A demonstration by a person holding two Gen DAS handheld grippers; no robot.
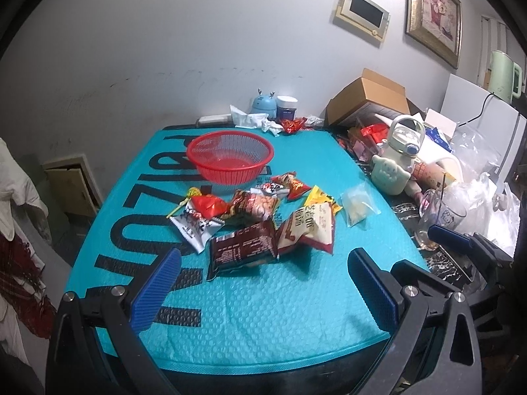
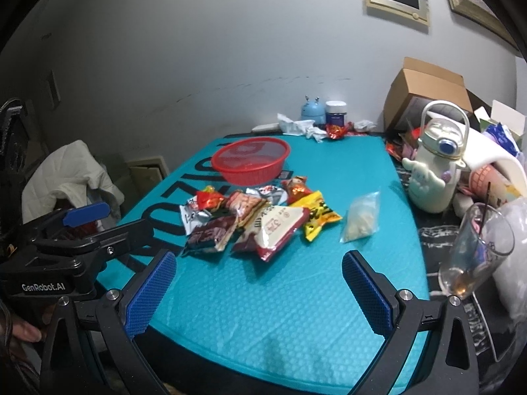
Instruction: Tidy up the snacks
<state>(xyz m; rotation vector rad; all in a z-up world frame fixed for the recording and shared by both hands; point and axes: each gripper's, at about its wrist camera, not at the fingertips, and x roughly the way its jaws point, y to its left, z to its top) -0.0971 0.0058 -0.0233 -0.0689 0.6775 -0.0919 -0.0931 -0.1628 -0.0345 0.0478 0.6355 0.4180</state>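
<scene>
One red basket (image 1: 230,157) (empty), snacks (image 1: 260,220) beside

Brightness: moderate indoor light, cool bluish cast in both views.
Wall: the wall (image 1: 197,33) is brightest at upper centre and fades to grey toward the left of the frame.
Glare: pale sheen on the teal mat (image 2: 280,312) at lower centre; highlights on the glass (image 2: 477,253).
Shadows: soft, short, under the snack packets (image 1: 263,227).
Distortion: strong fisheye bending, black vignette in the corners.
Focus: centre fairly sharp; edges soft, small print unreadable.
</scene>
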